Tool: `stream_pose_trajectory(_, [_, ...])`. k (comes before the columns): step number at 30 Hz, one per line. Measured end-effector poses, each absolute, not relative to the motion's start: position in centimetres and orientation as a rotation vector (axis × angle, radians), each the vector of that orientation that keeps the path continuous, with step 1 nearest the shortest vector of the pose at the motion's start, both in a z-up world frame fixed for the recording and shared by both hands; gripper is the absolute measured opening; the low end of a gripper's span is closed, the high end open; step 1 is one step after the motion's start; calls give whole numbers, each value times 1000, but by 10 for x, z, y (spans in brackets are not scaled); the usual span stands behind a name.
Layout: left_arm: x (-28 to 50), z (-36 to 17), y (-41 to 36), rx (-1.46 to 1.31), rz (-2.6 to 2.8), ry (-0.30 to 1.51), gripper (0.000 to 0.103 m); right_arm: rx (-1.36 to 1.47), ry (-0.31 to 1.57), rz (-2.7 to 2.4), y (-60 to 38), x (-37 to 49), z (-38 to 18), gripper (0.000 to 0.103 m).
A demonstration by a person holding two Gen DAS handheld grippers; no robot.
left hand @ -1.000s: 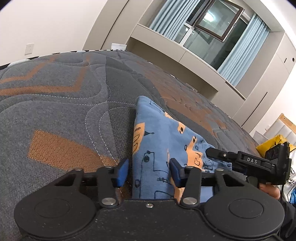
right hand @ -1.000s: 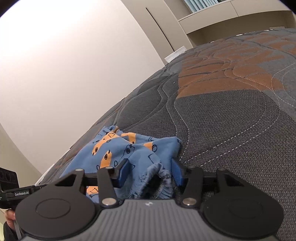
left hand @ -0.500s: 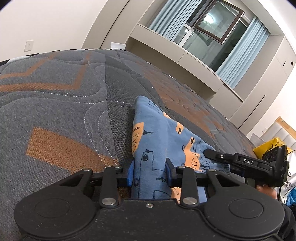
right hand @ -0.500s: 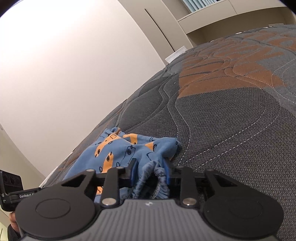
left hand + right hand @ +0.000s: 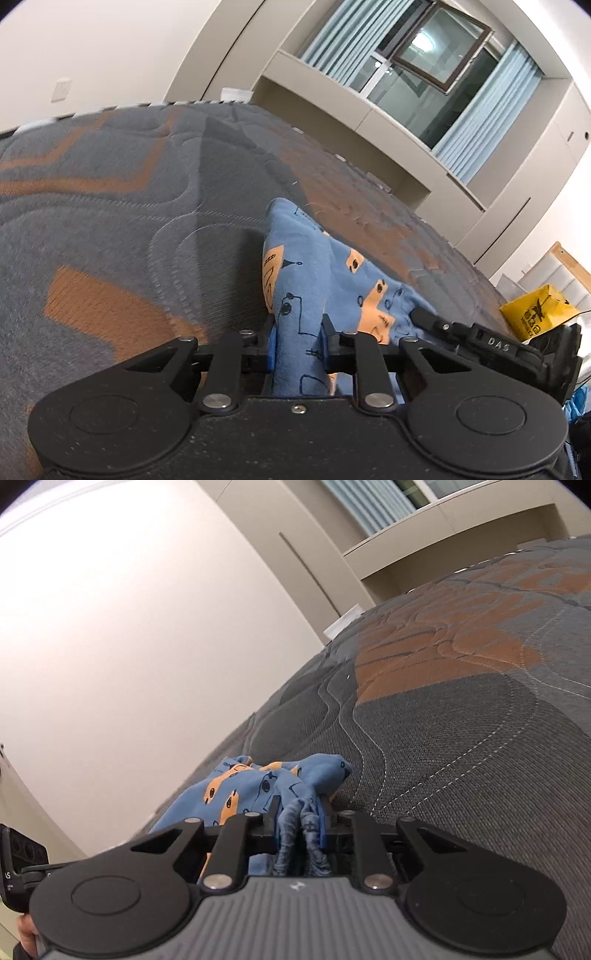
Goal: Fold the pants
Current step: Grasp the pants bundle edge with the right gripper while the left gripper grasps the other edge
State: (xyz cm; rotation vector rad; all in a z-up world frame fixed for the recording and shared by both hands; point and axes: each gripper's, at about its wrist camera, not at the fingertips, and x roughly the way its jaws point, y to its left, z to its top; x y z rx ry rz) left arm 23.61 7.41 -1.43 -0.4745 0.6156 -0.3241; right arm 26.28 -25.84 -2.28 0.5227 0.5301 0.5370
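- Two grippers each pinch one end of the pants, which lie on the mattress; holding both ends at once suits lifting one edge evenly for a fold, I judge
- The left gripper is closed on a flat blue edge, the cloth running straight up between its fingers; the fabric rises in a ridge just beyond, so it looks slightly lifted
- The right gripper is clamped on a bunched, gathered part, probably the waistband; the rest of the pants spreads to its left
- Farther off, the quilted grey and orange mattress stretches bare, giving room to lay the fold; a window and curtains stand beyond
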Motion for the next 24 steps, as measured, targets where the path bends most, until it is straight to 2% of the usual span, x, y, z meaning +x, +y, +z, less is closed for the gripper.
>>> stream_pose_trajectory(10, [228,19,5,-448,-448,605,22,569,489,447,-327,226,13,19])
stream_pose_trajectory(18, [240,4,-86,-470,-579,662,22,499,470,277,-409,181,32,19])
stream_pose_trajectory(24, [243,-16,-132,-448,-603,709,22,517,494,203,-454,172,19,19])
